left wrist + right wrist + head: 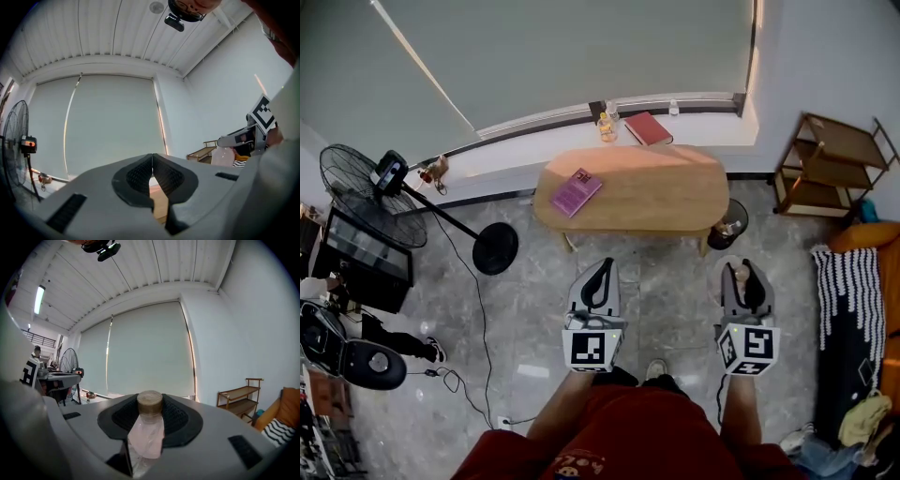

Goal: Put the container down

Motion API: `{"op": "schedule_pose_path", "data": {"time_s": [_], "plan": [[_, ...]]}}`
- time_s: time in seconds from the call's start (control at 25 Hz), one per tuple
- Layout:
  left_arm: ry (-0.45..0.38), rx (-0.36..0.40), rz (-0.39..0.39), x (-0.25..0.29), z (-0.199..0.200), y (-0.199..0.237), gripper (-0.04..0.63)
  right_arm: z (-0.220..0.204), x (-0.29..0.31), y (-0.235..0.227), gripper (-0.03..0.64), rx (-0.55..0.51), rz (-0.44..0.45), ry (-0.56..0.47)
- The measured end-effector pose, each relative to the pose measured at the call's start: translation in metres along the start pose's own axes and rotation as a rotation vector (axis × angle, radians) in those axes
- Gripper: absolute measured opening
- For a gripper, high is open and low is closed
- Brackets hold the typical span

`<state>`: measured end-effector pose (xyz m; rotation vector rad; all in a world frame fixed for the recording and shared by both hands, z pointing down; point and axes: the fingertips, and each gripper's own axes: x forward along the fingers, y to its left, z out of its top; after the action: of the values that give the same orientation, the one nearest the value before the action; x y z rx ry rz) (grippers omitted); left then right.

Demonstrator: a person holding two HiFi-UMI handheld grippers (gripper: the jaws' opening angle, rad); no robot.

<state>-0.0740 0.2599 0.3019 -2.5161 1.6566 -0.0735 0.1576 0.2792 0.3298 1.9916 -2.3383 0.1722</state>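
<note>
The container (147,432) is a small clear bottle with a brownish cap, and my right gripper (150,405) is shut on it, the cap poking up between the pads. In the head view the right gripper (742,272) holds the container (739,275) above the floor, short of the oval wooden table (656,192). My left gripper (602,267) hangs level beside it, apart from the bottle. In the left gripper view the left gripper (152,158) has its jaws touching at the tips with nothing between them.
A purple book (576,191) lies on the table's left part. A red book (648,127) and small bottles rest on the window sill. A standing fan (370,192) is at the left, a wooden shelf (830,164) and a striped blanket (848,328) at the right.
</note>
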Motion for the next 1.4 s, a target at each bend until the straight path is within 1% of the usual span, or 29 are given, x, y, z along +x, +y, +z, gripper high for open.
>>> {"op": "schedule_pose_path", "data": {"time_s": [0.08, 0.28, 0.48, 0.56, 0.64, 0.88, 1.12, 1.4], "plan": [[-0.006, 0.0, -0.009, 0.009, 0.0, 0.0, 0.009, 0.003, 0.008, -0.002, 0.138, -0.007, 0.001, -0.003], [0.015, -0.009, -0.025, 0.03, -0.013, 0.009, 0.009, 0.001, 0.033, -0.003, 0.138, -0.021, 0.006, 0.002], [0.014, -0.023, -0.037, 0.059, -0.03, 0.03, 0.009, -0.004, 0.069, 0.002, 0.138, -0.043, -0.001, 0.011], [-0.009, -0.02, -0.044, 0.076, -0.031, 0.042, 0.009, -0.002, 0.087, 0.003, 0.138, -0.047, -0.009, 0.012], [-0.029, -0.019, -0.047, 0.092, -0.032, 0.056, 0.009, 0.002, 0.106, 0.007, 0.138, -0.053, -0.017, 0.014], [-0.003, -0.019, -0.058, 0.141, -0.05, 0.107, 0.009, 0.006, 0.171, 0.024, 0.138, -0.047, -0.033, 0.036], [-0.003, -0.023, -0.051, 0.189, -0.064, 0.171, 0.009, 0.007, 0.252, 0.055, 0.138, -0.056, -0.011, 0.073], [0.033, -0.043, -0.035, 0.226, -0.089, 0.236, 0.009, 0.005, 0.328, 0.101, 0.138, -0.056, 0.036, 0.101]]}}
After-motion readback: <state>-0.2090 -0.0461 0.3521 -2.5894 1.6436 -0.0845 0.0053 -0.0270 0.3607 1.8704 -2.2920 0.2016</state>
